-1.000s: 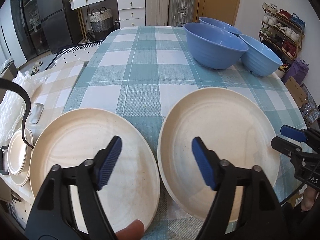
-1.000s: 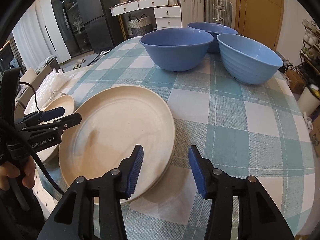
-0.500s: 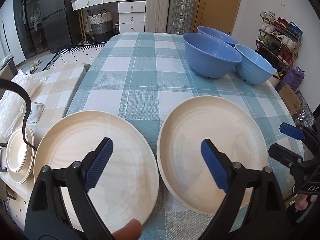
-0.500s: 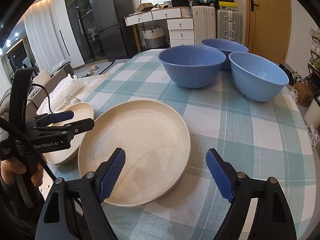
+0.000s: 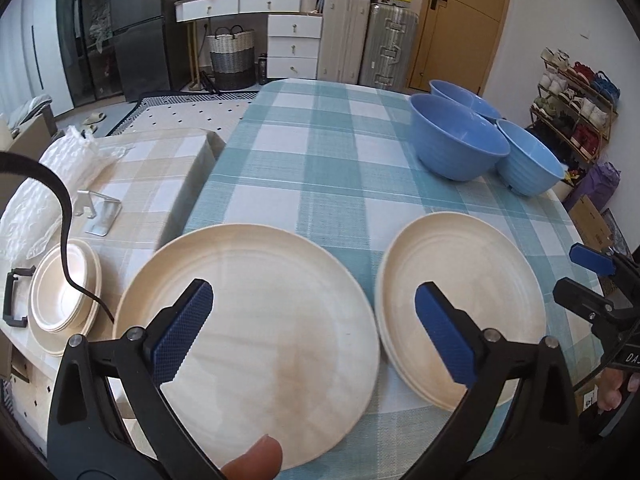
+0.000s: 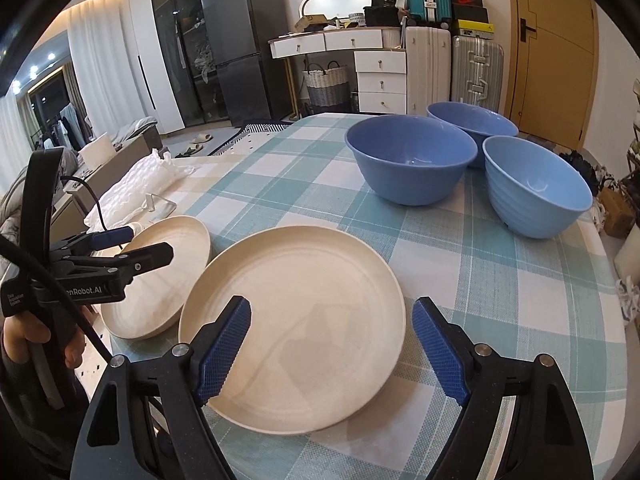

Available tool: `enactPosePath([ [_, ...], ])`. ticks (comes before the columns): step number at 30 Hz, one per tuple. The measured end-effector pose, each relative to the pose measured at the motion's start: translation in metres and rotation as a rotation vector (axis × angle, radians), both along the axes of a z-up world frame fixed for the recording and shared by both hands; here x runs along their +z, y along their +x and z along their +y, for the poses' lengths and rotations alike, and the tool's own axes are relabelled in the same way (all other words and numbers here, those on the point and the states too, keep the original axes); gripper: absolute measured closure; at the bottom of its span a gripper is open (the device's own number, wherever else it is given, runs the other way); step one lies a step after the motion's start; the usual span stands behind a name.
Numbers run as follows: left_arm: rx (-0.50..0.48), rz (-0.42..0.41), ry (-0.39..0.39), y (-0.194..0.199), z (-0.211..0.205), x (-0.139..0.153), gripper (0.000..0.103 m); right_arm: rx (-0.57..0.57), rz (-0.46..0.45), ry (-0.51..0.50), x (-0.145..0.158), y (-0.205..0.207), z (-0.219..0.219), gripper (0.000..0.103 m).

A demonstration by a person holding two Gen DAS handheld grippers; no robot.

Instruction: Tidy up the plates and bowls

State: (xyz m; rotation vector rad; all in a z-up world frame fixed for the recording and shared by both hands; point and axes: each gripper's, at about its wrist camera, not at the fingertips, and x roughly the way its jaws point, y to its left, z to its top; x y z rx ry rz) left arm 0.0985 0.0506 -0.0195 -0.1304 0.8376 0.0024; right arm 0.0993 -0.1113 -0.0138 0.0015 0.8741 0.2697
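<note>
two cream plates lie side by side near the front edge of the table (image 5: 320, 168), which is covered in a teal-and-white checked cloth. the left plate (image 5: 256, 340) sits under the left gripper (image 5: 312, 332) and juts out past the table's corner; in the left wrist view one blue pad (image 5: 182, 332) hangs over its surface, the other over the right plate (image 5: 464, 304). the jaws are opening, spread wide, with nothing clamped between them and no pad pressing on either plate. a fingertip (image 5: 256, 458) shows at the bottom edge of that view.

the right plate (image 6: 296, 328) looks like two plates stacked, a second rim showing under its front edge. the right gripper (image 6: 332, 352) hovers over its near side, jaws apart and released, the left pad above the plate's inside, the right pad just off its rim over the cloth. it grasps nothing.

further back on the table stand three blue bowls (image 6: 412, 160), close together, upright, well apart from the plates and both grippers. the ribbed bowl (image 6: 536, 188) is the nearest on the right.

left of the table, on a lower beige checked surface (image 5: 152, 184), rests a small stack of cream dishes (image 5: 64, 292), a metal stand (image 5: 98, 212) and white bubble wrap (image 5: 48, 184). a black cable (image 5: 60, 216) crosses over the small stack.
</note>
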Motion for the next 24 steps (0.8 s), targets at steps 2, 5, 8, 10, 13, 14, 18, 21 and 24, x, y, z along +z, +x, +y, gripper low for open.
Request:
enactPosePath([
  [2, 0.025, -0.003, -0.007, -0.004, 0.011, 0.001, 0.003, 0.006, -0.004, -0.005, 0.002, 0.003, 0.003, 0.018],
  [5, 0.055, -0.014, -0.015, -0.011, 0.026, 0.004, 0.003, 0.015, -0.014, -0.006, 0.006, 0.006, 0.007, 0.018],
  [8, 0.085, -0.020, -0.002, -0.017, 0.038, 0.005, 0.003, 0.028, -0.021, -0.008, 0.008, 0.011, 0.014, 0.018],
  [10, 0.098, -0.022, -0.001, -0.020, 0.044, 0.006, 0.003, 0.041, -0.027, -0.008, 0.010, 0.014, 0.020, 0.017],
  [13, 0.127, -0.031, -0.016, -0.028, 0.058, 0.007, 0.003, 0.062, -0.026, -0.010, 0.012, 0.018, 0.029, 0.017],
  [14, 0.136, -0.031, -0.021, -0.030, 0.062, 0.006, 0.003, 0.071, -0.026, -0.011, 0.012, 0.020, 0.033, 0.017],
  [18, 0.167, -0.015, -0.029, -0.036, 0.078, 0.000, 0.003, 0.116, -0.035, -0.014, 0.015, 0.027, 0.048, 0.017],
  [21, 0.191, -0.001, -0.035, -0.038, 0.089, -0.007, 0.003, 0.148, -0.037, -0.030, 0.015, 0.033, 0.063, 0.017],
  [24, 0.211, 0.004, -0.047, -0.040, 0.100, -0.012, 0.003, 0.184, -0.025, -0.031, 0.014, 0.040, 0.077, 0.017],
])
